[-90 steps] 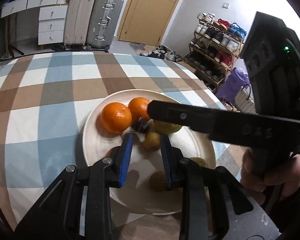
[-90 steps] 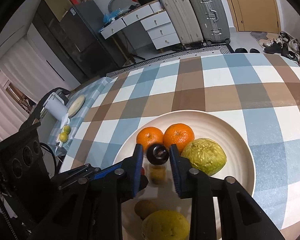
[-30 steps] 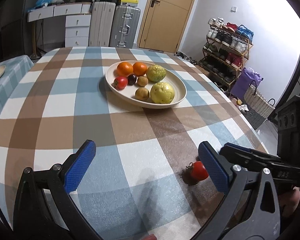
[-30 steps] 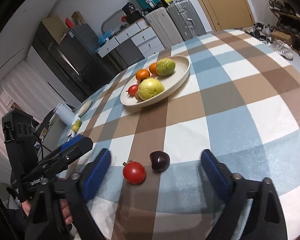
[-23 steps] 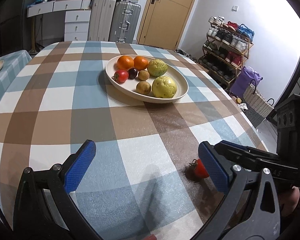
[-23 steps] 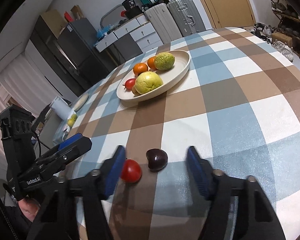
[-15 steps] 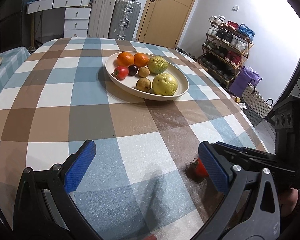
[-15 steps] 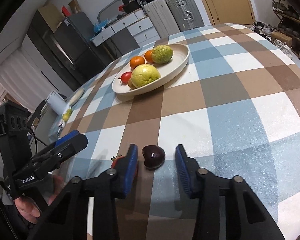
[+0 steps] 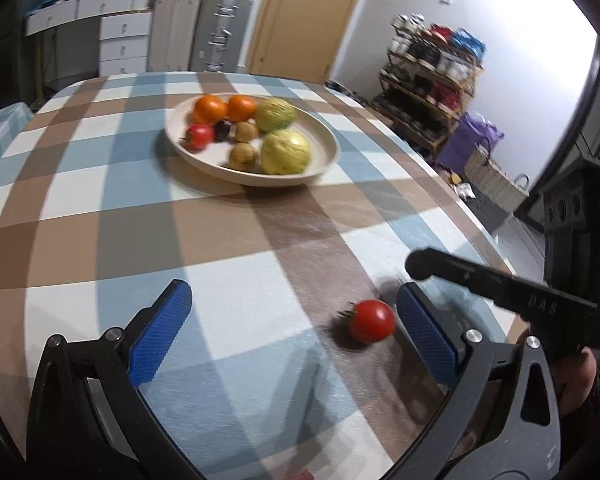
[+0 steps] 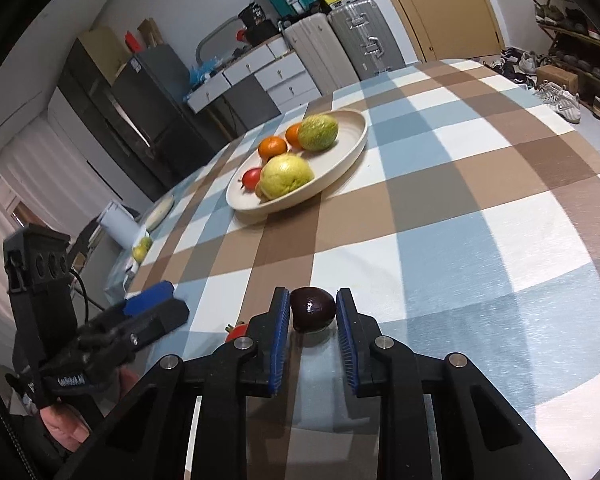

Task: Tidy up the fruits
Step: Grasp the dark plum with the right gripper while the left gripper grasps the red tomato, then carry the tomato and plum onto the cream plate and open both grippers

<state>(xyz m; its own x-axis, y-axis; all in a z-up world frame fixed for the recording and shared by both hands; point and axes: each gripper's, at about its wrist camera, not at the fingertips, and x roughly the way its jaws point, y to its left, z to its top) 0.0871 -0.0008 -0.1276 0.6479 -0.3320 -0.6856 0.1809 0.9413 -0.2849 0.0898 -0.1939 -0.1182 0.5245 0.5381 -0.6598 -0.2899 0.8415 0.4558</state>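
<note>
Right gripper (image 10: 313,312) clamped on dark plum (image 10: 313,309), well short of the fruit plate (image 10: 348,142). Left gripper (image 9: 292,316) wide open; red tomato (image 9: 371,321) near its right pad, same distance from plate.

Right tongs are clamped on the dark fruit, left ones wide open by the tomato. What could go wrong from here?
1. The small, glossy dark purple fruit, pinched only at the right tongs' tips, may squirt out or bruise.
2. The round red tomato lies just inside the open left tongs' right pad and near the checked tablecloth's edge; a nudge might roll it off.
</note>
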